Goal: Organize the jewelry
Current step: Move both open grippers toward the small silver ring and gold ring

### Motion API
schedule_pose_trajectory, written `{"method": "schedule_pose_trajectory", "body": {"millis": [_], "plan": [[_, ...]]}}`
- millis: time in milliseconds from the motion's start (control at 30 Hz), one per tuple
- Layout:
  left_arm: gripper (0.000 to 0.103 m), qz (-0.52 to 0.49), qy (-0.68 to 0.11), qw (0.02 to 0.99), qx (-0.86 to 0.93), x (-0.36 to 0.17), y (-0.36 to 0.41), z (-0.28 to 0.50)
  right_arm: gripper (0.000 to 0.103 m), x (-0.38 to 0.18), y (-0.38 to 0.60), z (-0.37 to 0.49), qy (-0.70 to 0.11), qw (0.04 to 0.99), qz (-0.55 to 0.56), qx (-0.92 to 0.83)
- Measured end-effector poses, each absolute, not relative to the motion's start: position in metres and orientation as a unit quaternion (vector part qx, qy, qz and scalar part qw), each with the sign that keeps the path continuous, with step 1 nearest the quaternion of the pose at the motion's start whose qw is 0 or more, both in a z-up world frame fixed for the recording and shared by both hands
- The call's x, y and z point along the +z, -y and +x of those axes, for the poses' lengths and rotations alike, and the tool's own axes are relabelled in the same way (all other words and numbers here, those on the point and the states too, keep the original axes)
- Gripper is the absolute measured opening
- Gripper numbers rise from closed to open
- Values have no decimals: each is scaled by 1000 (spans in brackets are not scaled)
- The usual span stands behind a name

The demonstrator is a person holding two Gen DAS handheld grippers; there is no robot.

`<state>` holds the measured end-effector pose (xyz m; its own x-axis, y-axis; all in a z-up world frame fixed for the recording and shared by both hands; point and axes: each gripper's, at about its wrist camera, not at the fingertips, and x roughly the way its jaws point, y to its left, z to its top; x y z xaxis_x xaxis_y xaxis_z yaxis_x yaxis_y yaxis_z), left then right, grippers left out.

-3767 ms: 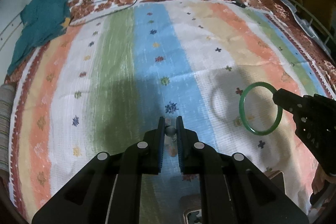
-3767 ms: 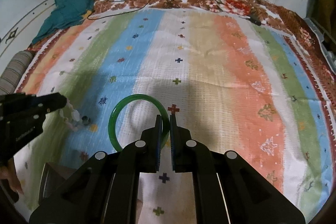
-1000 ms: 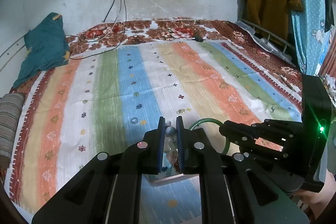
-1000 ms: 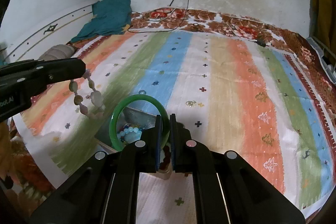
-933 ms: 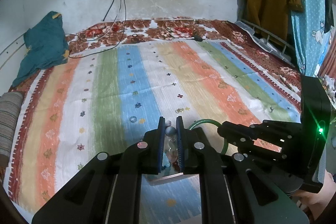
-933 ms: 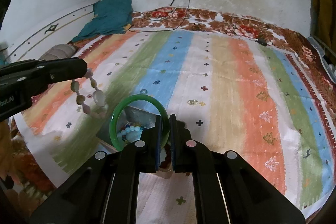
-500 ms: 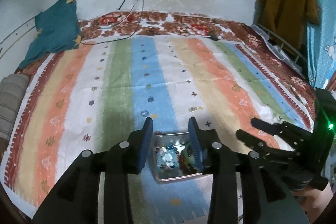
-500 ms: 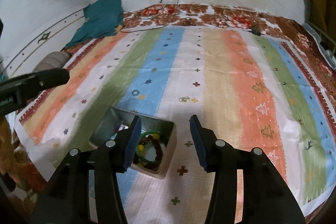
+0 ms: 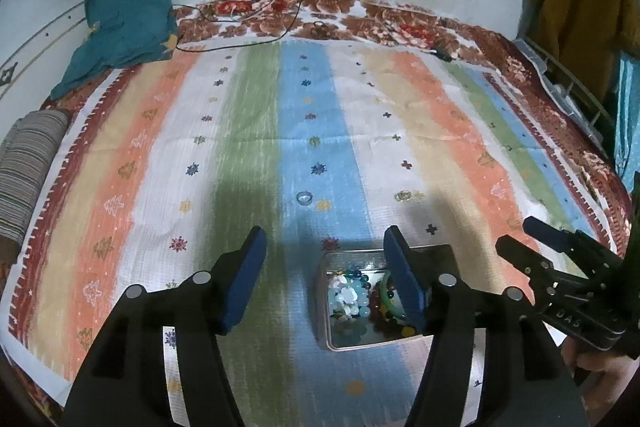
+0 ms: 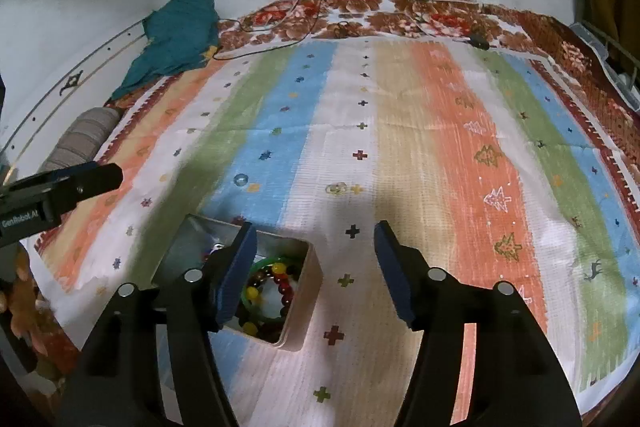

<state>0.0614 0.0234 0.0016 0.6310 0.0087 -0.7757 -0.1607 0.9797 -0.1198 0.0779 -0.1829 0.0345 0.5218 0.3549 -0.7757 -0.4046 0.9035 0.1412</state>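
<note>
Over the square metal tin (image 9: 325,307) of beads, both tongs (image 9: 322,259) (image 10: 312,253) have just been opening, empty, and the small clear ring (image 9: 304,197) on the striped bedspread (image 9: 240,147) is judged next.

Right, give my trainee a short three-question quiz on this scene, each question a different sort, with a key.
1. True or false: the green bangle lies inside the metal tin.
2. Multiple choice: the left gripper is A) shut on a bead string, B) open with nothing between its pads, C) shut on the bangle.
3. Fill in: outside the tin, a small ring lies on the ___ stripe of the striped cloth.

Key: 1 true; 2 B; 3 blue.
</note>
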Motion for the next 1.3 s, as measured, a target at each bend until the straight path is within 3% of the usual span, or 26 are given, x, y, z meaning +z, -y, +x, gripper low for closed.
{"method": "schedule_pose_trajectory", "body": {"millis": [467,1300], "plan": [[70,-58,-454,887,57,-14,-20,86,72,23,179,98,-455,865,-35,209],[70,-54,-499,862,66,-49,-33,139,73,-8,159,142,-490,845,-57,205]]}}
